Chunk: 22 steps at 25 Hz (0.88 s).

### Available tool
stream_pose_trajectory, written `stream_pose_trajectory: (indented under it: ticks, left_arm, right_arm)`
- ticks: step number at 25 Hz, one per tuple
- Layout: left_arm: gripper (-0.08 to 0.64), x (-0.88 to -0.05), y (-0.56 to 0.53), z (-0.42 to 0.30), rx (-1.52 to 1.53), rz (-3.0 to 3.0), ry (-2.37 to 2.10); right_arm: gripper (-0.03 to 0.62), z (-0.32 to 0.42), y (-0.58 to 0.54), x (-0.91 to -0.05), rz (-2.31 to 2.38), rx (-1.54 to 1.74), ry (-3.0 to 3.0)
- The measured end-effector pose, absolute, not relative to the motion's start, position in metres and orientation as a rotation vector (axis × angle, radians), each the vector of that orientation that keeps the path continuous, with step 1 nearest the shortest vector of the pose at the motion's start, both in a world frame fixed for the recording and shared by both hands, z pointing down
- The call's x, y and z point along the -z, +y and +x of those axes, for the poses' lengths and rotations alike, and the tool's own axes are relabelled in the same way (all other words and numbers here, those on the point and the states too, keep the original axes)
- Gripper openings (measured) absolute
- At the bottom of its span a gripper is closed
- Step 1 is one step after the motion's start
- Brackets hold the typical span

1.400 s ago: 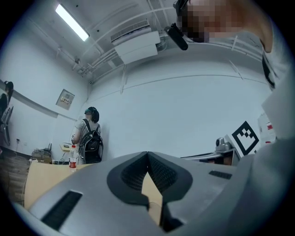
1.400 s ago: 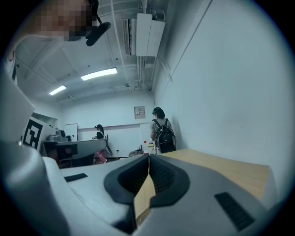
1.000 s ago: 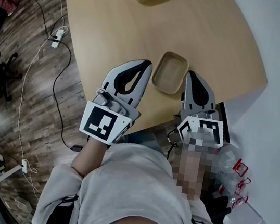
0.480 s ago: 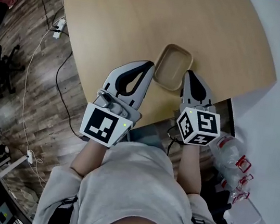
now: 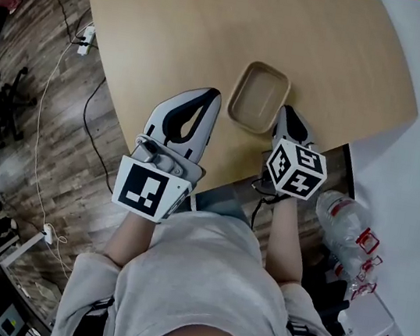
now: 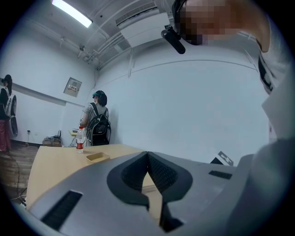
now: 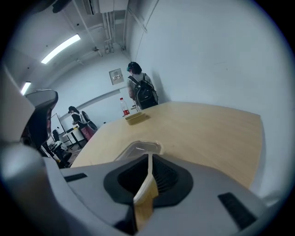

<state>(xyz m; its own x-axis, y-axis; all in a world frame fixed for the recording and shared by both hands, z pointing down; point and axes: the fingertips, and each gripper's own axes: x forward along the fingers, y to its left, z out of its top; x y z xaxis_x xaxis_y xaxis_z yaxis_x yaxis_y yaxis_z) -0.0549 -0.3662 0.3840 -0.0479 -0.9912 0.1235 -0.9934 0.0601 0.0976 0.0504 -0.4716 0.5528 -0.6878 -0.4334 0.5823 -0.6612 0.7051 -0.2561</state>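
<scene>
Fingers [image 5: 289,123] together, beside shallow tan tray [image 5: 258,100]

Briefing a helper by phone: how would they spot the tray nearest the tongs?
Find the wooden table. At its near edge, between the left tongs and right tongs, sits a shallow, empty tan tray with rounded corners. The other tray lies far off beside a bottle.

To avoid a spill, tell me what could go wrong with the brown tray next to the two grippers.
1. The tray lies near the table's near edge, so a nudge toward the person might send it off.
2. The right gripper is shut and close to the tray's rim. Moving forward would likely shove the tray rather than grasp it. The left gripper is shut too.
</scene>
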Motion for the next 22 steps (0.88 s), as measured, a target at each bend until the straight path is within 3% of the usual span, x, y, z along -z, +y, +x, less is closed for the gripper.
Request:
stream_pose_trajectory:
  ticks: [9, 22]
  left_arm:
    - [0.015, -0.390, -0.358, -0.067, -0.037, 2.007, -2.190]
    - [0.014, -0.391, -0.346, -0.078, -0.036, 1.971, -2.217]
  right_arm:
    - [0.066, 0.048, -0.479, -0.583, 0.880, -0.734, -2.332]
    - [0.037, 0.044, -0.482, -0.592, 0.961, -0.858, -2.271]
